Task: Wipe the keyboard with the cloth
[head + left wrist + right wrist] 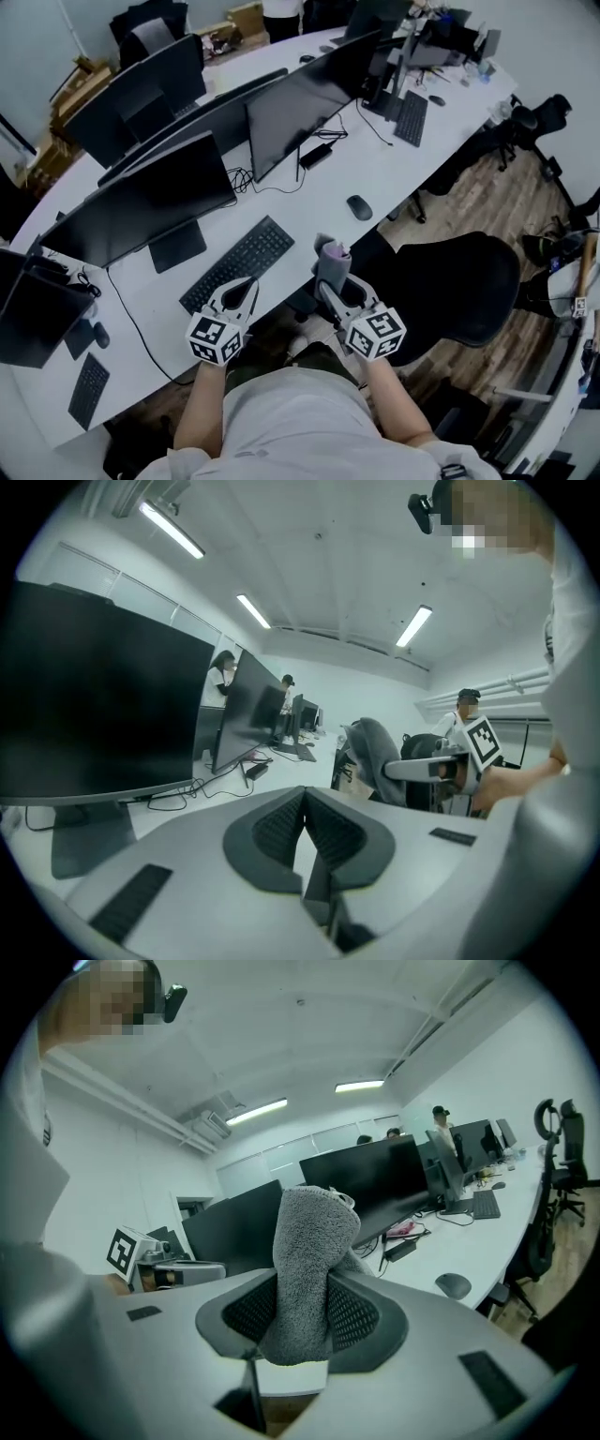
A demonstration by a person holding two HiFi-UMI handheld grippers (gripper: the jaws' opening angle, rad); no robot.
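Observation:
A black keyboard (238, 262) lies slantwise on the white desk (375, 169), in front of a dark monitor (141, 202). My left gripper (242, 292) hovers at the desk's near edge, just short of the keyboard's near end, its jaws shut with nothing between them (305, 819). My right gripper (330, 284) is held off the desk edge to the right, shut on a grey fluffy cloth (332, 261) that sticks up out of the jaws (309, 1269). In the left gripper view the cloth (375, 752) and the right gripper show at the right.
A black mouse (359, 207) lies right of the keyboard. Several monitors (309, 103) stand in a row along the curved desk. A black office chair (450, 286) sits right of me. Cables (272, 183) trail behind the keyboard. A second keyboard (411, 117) lies farther along.

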